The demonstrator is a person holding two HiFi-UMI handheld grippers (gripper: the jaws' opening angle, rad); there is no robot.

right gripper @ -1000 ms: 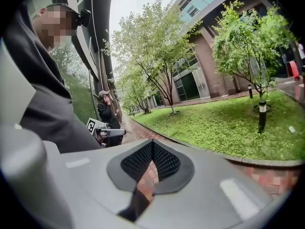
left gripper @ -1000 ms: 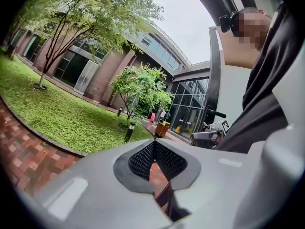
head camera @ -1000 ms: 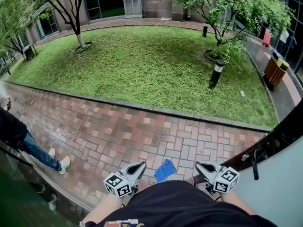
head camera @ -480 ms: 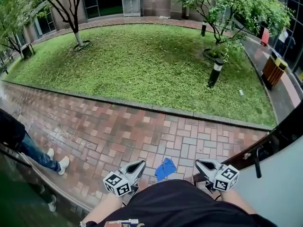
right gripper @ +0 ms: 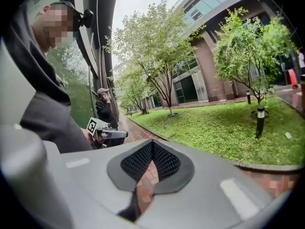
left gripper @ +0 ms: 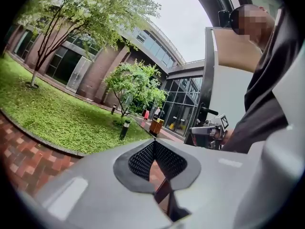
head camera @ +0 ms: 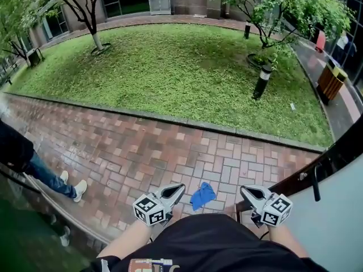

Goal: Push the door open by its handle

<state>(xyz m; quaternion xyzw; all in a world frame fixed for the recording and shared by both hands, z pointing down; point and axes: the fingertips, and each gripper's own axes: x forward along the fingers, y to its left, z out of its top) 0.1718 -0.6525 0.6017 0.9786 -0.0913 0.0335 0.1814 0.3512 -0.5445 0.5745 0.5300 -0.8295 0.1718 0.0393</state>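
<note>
Both tongs sit slightly further up-frame in the head view than a second ago, and the door handle [head camera: 316, 185] has shifted with them. Left tongs [head camera: 180, 189] are closed tight with nothing in them; right tongs [head camera: 244, 190] likewise closed and empty. The handle, a dark upright bar on the pale door [head camera: 334, 225], is near the right tongs, to their right, untouched. Blue cloth [head camera: 203, 196] lies on the brick path [head camera: 142, 146] left of the handle. Bystander's shoe [head camera: 79, 188] is far left of it. Lawn [head camera: 187, 72] and bollard [head camera: 262, 81] lie beyond the handle.
</note>
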